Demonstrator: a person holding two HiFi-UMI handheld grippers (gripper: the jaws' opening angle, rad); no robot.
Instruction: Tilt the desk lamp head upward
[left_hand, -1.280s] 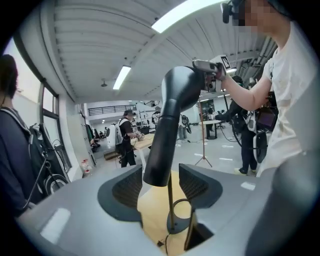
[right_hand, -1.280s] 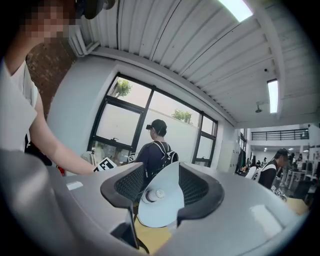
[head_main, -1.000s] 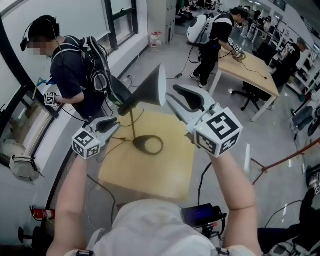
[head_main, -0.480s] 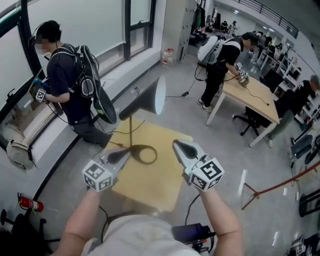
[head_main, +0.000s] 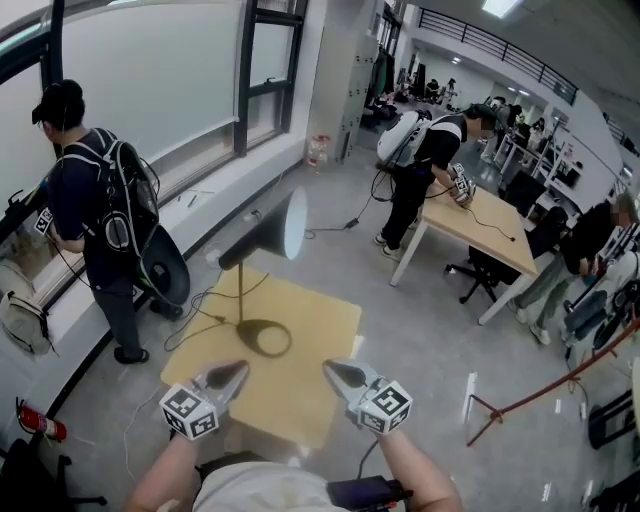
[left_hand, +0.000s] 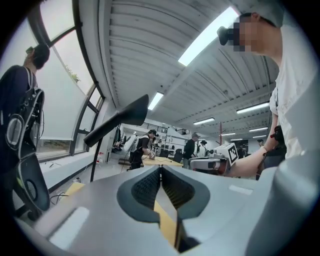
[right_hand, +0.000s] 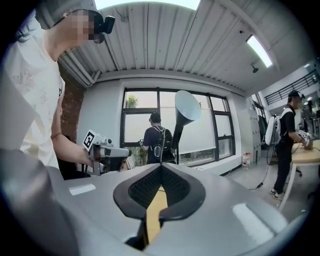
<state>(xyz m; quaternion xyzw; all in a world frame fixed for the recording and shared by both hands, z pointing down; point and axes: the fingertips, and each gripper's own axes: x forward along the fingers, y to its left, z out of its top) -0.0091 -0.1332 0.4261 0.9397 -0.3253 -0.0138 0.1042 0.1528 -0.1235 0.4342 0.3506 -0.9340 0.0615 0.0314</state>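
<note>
The black desk lamp stands on a small yellow wooden table (head_main: 320, 330); its cone head (head_main: 262, 236) lies about level, white opening to the right, over a thin stem and a ring base (head_main: 262, 338). Both grippers hover by the table's near edge, well short of the lamp. My left gripper (head_main: 237, 372) is shut and empty. My right gripper (head_main: 331, 369) is shut and empty too. In the left gripper view the lamp head (left_hand: 117, 120) shows up left beyond the shut left gripper (left_hand: 160, 168). In the right gripper view the lamp head (right_hand: 186, 107) rises above the shut right gripper (right_hand: 160, 166).
A person with a backpack (head_main: 98, 200) stands at the window on the left. Another person (head_main: 425, 160) bends over a long desk (head_main: 495, 230) at the back right, with a chair (head_main: 478, 275) beside it. Cables (head_main: 200, 310) run across the floor left of the table.
Both grippers have pulled back from the lamp head and down to the table's near edge. The right jaws, open beside the cone a second ago, have shut on nothing.
</note>
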